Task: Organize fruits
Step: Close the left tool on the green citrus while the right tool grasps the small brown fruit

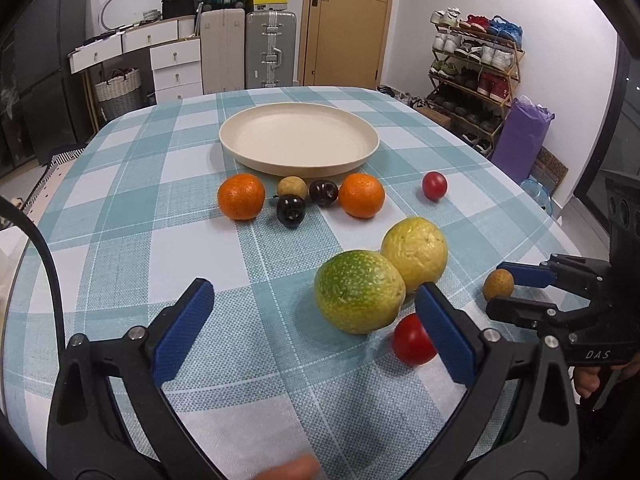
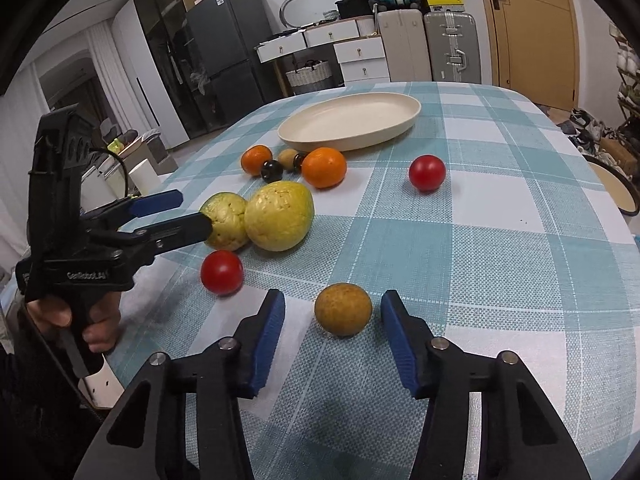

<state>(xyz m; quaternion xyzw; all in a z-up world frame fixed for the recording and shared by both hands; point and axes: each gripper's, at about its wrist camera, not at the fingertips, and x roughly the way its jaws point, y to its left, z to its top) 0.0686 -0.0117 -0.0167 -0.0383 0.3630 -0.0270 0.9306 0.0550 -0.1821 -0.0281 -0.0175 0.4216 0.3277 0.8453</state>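
Observation:
A cream plate (image 1: 352, 160) (image 2: 304, 140) stands empty at the table's far side. In front of it lie two oranges (image 1: 241, 196) (image 1: 362, 195), two dark plums (image 1: 291, 210) and a small brown fruit (image 1: 292, 187). A green-yellow fruit (image 1: 358, 291) and a yellow one (image 1: 414, 254) lie close to my open left gripper (image 1: 314, 316), with a red tomato (image 1: 412, 340) by its right finger. My open right gripper (image 2: 332, 328) straddles a brown round fruit (image 2: 343, 309) without touching it. A second tomato (image 2: 427, 173) lies apart.
The table has a teal checked cloth (image 1: 168, 208). Behind it stand drawers (image 1: 176, 64), suitcases (image 1: 270, 50), a door and a shoe rack (image 1: 476, 76). The table edge curves off at left and right.

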